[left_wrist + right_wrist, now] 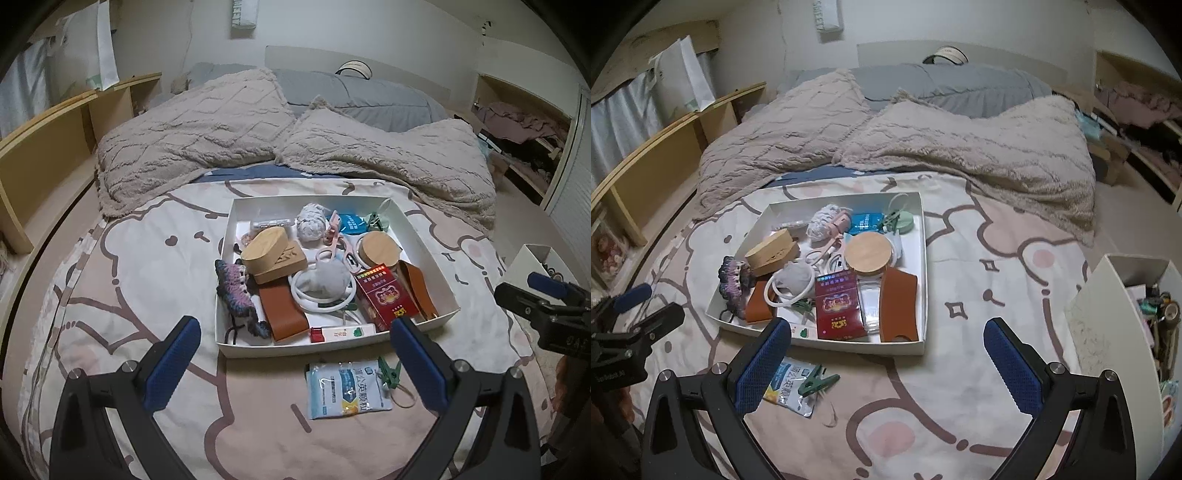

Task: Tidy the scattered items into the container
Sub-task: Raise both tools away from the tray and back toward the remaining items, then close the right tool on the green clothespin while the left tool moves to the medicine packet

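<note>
A white shallow box [424,236] [923,251] sits on the patterned bedspread, filled with several items: wooden lidded boxes, a red carton [384,297] [838,306], brown leather pieces, a white ring, a purple hair claw. In front of it on the bedspread lie a blue-white sachet [345,387] [792,386], a green clip [389,373] [816,382] and a rubber band [404,395]. My left gripper [295,365] is open above the sachet, holding nothing. My right gripper [888,365] is open over bare bedspread, right of the clip, also holding nothing.
Fluffy beige blankets [207,133] and a grey duvet [351,92] cover the far half of the bed. A wooden shelf [48,147] runs along the left. A second white box [1123,325] with small items stands at the bed's right edge.
</note>
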`<state>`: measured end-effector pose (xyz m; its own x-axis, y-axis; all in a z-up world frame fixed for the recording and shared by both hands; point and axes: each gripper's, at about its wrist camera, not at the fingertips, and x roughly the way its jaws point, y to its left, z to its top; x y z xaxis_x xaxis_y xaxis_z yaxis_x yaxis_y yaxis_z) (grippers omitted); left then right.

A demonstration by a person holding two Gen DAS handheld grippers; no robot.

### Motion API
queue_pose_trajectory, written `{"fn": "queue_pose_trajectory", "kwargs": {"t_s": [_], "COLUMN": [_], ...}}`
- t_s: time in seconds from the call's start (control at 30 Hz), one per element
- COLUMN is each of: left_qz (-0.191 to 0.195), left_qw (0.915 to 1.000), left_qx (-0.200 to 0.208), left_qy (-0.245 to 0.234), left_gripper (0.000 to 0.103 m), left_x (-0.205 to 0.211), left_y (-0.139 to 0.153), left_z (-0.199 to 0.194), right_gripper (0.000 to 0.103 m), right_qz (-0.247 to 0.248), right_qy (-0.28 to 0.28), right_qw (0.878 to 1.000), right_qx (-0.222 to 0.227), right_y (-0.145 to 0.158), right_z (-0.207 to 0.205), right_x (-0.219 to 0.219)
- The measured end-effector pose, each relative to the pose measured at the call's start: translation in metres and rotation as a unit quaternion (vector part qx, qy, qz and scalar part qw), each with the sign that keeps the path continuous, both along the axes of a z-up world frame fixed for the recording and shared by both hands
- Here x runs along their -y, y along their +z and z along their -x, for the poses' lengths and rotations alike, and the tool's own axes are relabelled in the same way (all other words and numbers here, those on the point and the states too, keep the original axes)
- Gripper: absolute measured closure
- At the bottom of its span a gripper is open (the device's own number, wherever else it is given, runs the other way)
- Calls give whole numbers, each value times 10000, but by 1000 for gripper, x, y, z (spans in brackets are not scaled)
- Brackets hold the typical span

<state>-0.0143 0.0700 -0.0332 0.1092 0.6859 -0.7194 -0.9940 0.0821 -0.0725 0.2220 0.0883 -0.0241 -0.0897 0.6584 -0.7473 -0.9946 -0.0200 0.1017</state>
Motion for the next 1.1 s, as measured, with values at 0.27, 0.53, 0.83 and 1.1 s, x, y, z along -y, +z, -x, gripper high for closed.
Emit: {"fn": "queue_pose_trajectory", "kwargs": {"t_s": [0.27, 0.53, 0.83, 1.1], "left_qz": [203, 443, 747, 813], "left_qw": [9997, 9987, 9964, 9958], "left_qx": [49, -114, -203, -192], "left_qy": [-96, -203, -337, -377], "left_gripper": [0, 0, 0, 0], "left_x": [-4, -4, -5, -4], "left_y": [-11, -33, -60, -67], "left_z": [-3, -7, -9, -5], "right_gripper": [0, 0, 0, 20], "right_qz": [473, 1083, 1805, 2271], "right_qy": [43, 483, 477, 417], "right_qw": [9988, 9929, 9824, 9720], "right_qx": [-101, -10, -115, -443], "right_y": [-21, -48, -88, -117], "right_z": [8, 41, 59, 60], "right_x": [-9, -17, -30, -36]}}
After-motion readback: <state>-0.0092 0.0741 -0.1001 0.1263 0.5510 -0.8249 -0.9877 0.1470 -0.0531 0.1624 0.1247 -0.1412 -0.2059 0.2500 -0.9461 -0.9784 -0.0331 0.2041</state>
